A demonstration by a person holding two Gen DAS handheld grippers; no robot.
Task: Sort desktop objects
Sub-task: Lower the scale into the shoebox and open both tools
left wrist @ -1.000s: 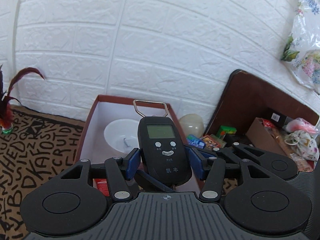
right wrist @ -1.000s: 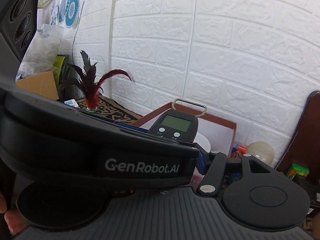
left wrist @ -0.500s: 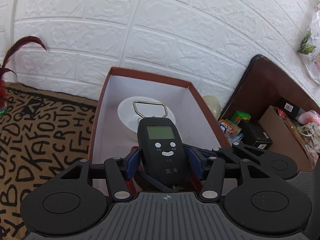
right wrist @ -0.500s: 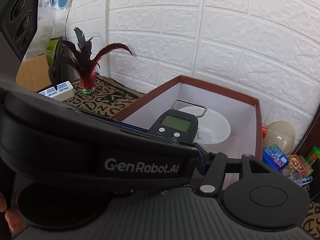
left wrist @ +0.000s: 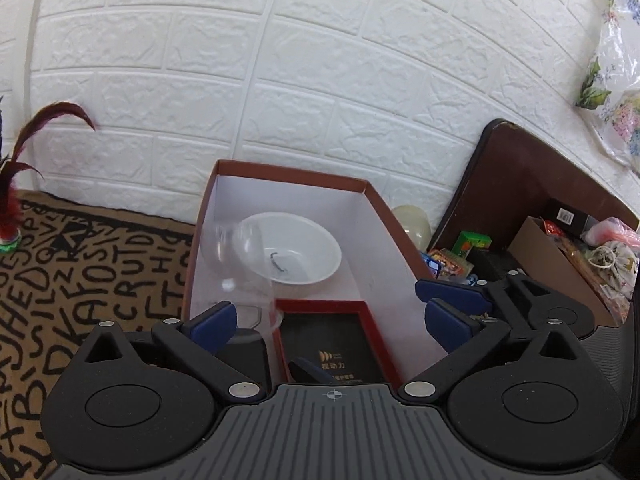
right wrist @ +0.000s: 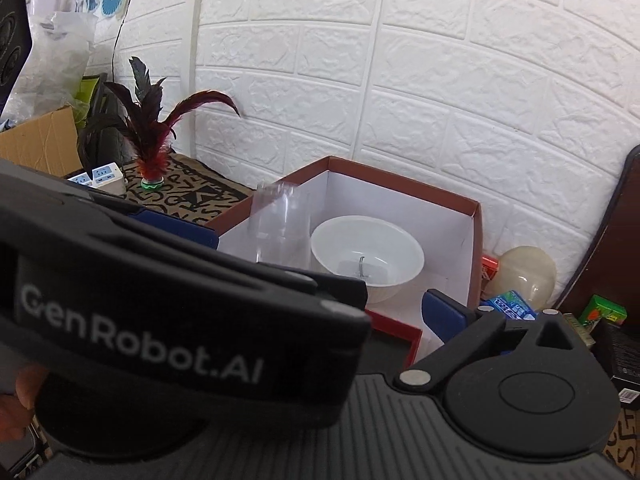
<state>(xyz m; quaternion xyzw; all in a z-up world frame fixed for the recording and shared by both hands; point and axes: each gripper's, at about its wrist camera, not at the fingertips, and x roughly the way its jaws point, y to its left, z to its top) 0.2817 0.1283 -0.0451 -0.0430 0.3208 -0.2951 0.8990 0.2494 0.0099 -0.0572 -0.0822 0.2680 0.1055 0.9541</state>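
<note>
My left gripper (left wrist: pixel 326 318) is open and empty over the near end of a red-rimmed white box (left wrist: pixel 292 173). The black hand scale (left wrist: pixel 246 350) lies low in the box under my left finger, mostly hidden. The box also holds a white bowl (left wrist: pixel 298 252), a clear plastic cup (left wrist: pixel 236 264) and a black card with a red frame (left wrist: pixel 332 344). In the right wrist view the box (right wrist: pixel 400 190), bowl (right wrist: pixel 368 258) and cup (right wrist: pixel 280 220) show past the left gripper's body (right wrist: pixel 160 328). Only my right gripper's right finger (right wrist: pixel 444 314) shows; its left finger is hidden.
A letter-patterned mat (left wrist: pixel 80 272) lies left of the box with a red feather shuttlecock (left wrist: pixel 12 216). A pale balloon (left wrist: pixel 412 220), small snack packets (left wrist: pixel 452 260) and a cardboard box of clutter (left wrist: pixel 560 264) sit right. A white brick wall stands close behind.
My left gripper has opened and let go of the black hand scale, which dropped into the box. Both views have moved closer over the box.
</note>
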